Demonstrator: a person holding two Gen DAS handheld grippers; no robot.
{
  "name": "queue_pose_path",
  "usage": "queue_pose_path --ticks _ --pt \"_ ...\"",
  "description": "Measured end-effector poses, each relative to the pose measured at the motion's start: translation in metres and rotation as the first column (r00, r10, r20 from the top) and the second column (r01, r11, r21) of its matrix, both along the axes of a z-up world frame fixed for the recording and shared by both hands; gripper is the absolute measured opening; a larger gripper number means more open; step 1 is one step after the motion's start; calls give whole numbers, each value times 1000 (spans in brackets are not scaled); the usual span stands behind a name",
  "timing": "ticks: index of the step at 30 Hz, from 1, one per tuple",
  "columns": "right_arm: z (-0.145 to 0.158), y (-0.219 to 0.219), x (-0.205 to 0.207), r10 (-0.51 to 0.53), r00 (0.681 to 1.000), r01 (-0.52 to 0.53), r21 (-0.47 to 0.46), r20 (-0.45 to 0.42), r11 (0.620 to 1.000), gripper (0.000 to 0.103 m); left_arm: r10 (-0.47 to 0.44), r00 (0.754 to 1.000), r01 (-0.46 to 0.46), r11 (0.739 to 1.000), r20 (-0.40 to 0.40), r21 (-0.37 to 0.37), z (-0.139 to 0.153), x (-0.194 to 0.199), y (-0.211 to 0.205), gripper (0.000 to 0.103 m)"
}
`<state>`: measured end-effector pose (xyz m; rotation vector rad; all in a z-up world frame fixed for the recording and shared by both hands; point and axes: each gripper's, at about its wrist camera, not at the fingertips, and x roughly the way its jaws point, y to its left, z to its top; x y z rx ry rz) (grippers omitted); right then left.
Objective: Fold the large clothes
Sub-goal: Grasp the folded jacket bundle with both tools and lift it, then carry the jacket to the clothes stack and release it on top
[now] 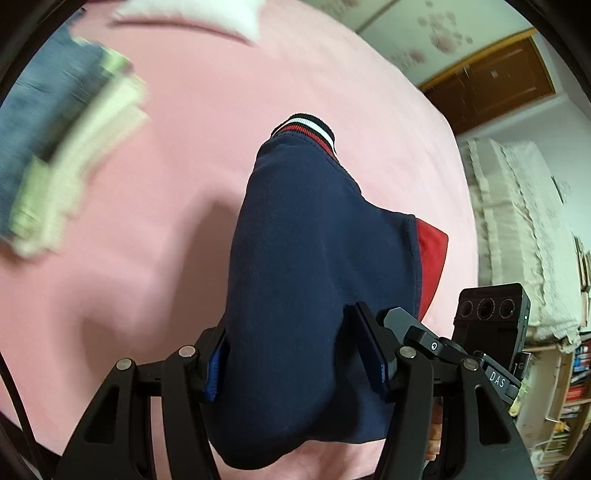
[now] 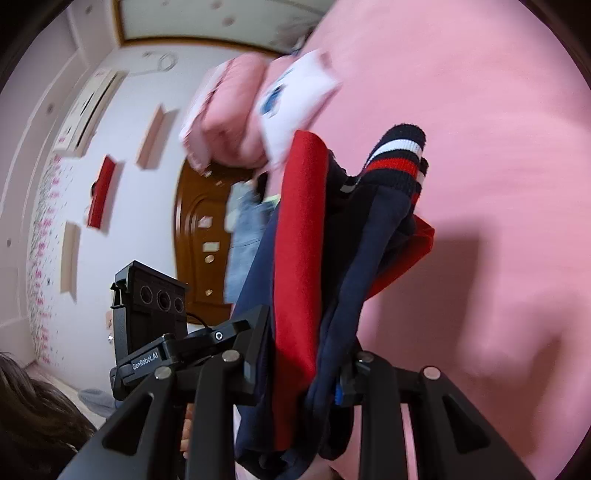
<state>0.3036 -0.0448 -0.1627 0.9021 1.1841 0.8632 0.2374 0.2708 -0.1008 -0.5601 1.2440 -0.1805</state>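
Above a pink bed (image 1: 184, 147), both grippers hold one navy-and-red garment (image 1: 306, 258) lifted off the sheet. From the left wrist view, the left gripper (image 1: 291, 354) has its jaws closed onto a thick bunch of the navy cloth, which bulges between and below the fingers (image 1: 373, 347); a striped cuff (image 1: 306, 127) in black, white and red sits at the far end, and a red panel (image 1: 430, 254) shows at the right edge. This view alone takes in a blurred stack of folded clothes (image 1: 55, 158), blue and pale green, at the far left of the bed, a white pillow (image 1: 192, 13) at the top, and a bookshelf (image 1: 569, 391) at the right.

From the right wrist view, the right gripper (image 2: 299, 365) pinches several layers edge-on: a red band (image 2: 299, 258) beside navy folds, with the cuff (image 2: 395, 155) hanging above. Only here appear a brown door (image 2: 199, 236), a white wall with shelves (image 2: 155, 136), a rolled pink quilt (image 2: 229, 114), and dark hair (image 2: 33, 413) at the lower left corner.
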Motion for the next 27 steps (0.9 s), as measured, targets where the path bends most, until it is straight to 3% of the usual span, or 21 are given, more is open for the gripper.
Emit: queue_pose_path --ticks 7,11,16,22,27 --pt "32 164 47 71 996 -76 122 46 990 26 91 992 -101 986 84 134 65 13 154 59" --pt "44 241 63 107 991 -121 175 86 977 25 129 986 -149 968 107 203 91 27 205 58" --pt "46 318 86 119 989 -138 262 88 955 26 121 980 -171 922 161 347 112 42 258 58" --pt "25 371 103 116 990 -135 289 81 948 26 127 980 -175 910 151 375 86 62 301 58" --pt "-15 386 105 55 996 -69 238 65 969 25 85 988 -126 922 128 366 19 70 300 58"
